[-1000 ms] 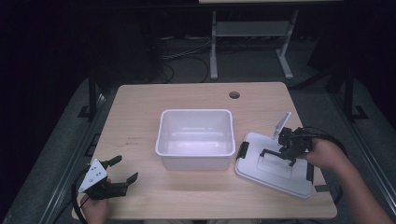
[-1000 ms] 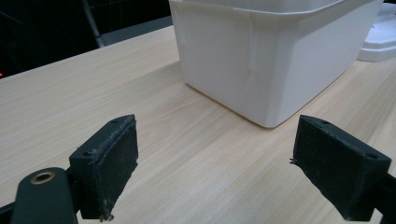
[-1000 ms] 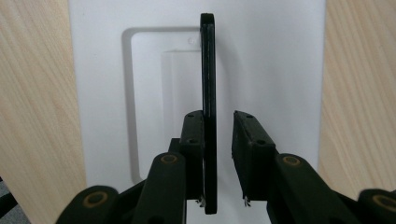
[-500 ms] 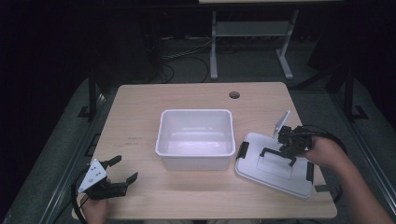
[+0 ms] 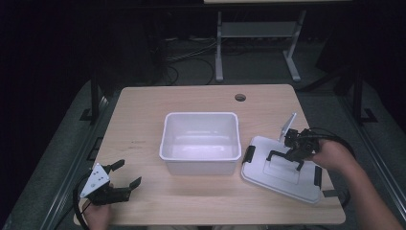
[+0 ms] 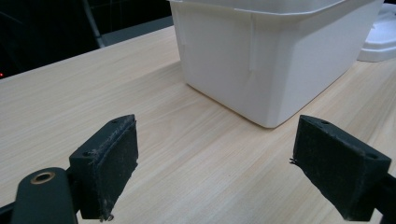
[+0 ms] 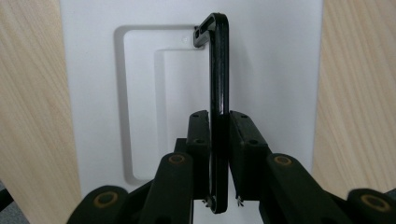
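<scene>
The fingers (image 7: pixel 243 140) of the right gripper (image 7: pixel 218 140) are clamped on the black handle (image 7: pixel 219 70) of a white lid (image 5: pixel 282 170), which lies flat on the table (image 5: pixel 143 120) at the lower right of the high view, just beside an open white bin (image 5: pixel 201 141) at the centre. The handle stands raised from the lid between the pads. The left gripper (image 5: pixel 122 175), at the lower left, rests on the table well apart from the bin, its jaws wide apart and holding nothing. The grasp looks made; judging from this, lifting the lid, carrying it over the bin and seating it on the rim are all left to do.
</scene>
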`<act>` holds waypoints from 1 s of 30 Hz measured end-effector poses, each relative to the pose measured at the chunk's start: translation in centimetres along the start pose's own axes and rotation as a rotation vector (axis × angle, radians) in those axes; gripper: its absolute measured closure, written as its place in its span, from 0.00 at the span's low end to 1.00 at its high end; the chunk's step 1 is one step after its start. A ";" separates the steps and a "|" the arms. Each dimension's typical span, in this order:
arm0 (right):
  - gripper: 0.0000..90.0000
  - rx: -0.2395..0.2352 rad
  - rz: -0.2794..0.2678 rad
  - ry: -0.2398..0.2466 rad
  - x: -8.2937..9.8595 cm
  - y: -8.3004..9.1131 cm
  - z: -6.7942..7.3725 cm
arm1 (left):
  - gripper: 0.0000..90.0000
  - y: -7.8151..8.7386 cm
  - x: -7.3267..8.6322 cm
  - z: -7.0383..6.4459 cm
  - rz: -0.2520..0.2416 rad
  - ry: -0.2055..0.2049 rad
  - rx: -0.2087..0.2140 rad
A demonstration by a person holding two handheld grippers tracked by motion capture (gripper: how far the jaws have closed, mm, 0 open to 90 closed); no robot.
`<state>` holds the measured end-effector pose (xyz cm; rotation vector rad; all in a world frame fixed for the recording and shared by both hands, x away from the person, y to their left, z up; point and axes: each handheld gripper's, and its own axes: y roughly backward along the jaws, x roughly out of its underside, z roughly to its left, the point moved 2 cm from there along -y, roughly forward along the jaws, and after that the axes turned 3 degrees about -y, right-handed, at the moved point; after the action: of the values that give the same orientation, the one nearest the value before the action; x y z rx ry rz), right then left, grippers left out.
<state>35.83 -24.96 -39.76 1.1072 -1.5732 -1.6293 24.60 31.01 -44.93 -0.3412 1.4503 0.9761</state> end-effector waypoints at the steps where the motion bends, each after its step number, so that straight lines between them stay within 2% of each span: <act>1: 0.87 0.001 0.000 0.001 0.0 0.0 0.0 | 0.15 0.0 0.0 0.0 0.000 -0.001 0.000; 13: 0.89 -0.017 0.015 0.011 -0.4 -0.9 0.1 | 0.15 0.1 0.0 0.0 -0.001 0.000 -0.002; 30: 0.92 -0.040 -0.006 0.017 -0.3 -1.0 0.1 | 0.15 0.1 0.0 0.1 0.000 0.000 -0.002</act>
<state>35.99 -24.55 -40.72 1.1029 -1.5219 -1.6437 24.56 31.11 -44.89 -0.3428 1.4493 0.9774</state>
